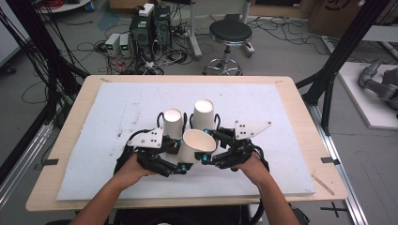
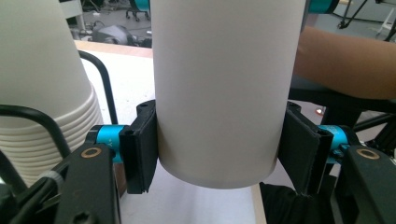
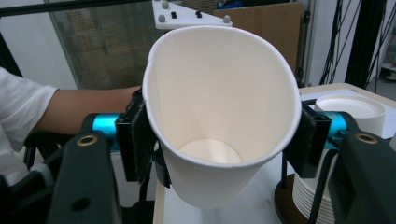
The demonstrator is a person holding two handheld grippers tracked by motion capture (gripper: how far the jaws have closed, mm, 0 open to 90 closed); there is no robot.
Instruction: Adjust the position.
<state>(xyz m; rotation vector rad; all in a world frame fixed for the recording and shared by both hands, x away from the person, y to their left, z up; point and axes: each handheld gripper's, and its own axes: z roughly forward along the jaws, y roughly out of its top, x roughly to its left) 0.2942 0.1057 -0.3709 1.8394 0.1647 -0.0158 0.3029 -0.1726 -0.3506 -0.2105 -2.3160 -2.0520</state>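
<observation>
A white paper cup [image 1: 197, 146] hangs tilted over the white board, held between both grippers. My left gripper [image 1: 180, 158] is shut on its lower body near the base. In the left gripper view both pads of the left gripper [image 2: 222, 154] press on the sides of the cup [image 2: 224, 93]. My right gripper [image 1: 211, 147] is shut on the cup just under its rim. In the right gripper view the right gripper [image 3: 222, 140] squeezes the cup [image 3: 224, 116] so that its mouth is oval, and the cup's inside is bare.
Two stacks of white cups [image 1: 172, 123] [image 1: 204, 115] stand upright in black wire holders just behind the grippers. A white foam board [image 1: 281, 112] covers the wooden table [image 1: 75, 117]. A stool [image 1: 230, 35] and computer cases [image 1: 150, 28] stand on the floor beyond.
</observation>
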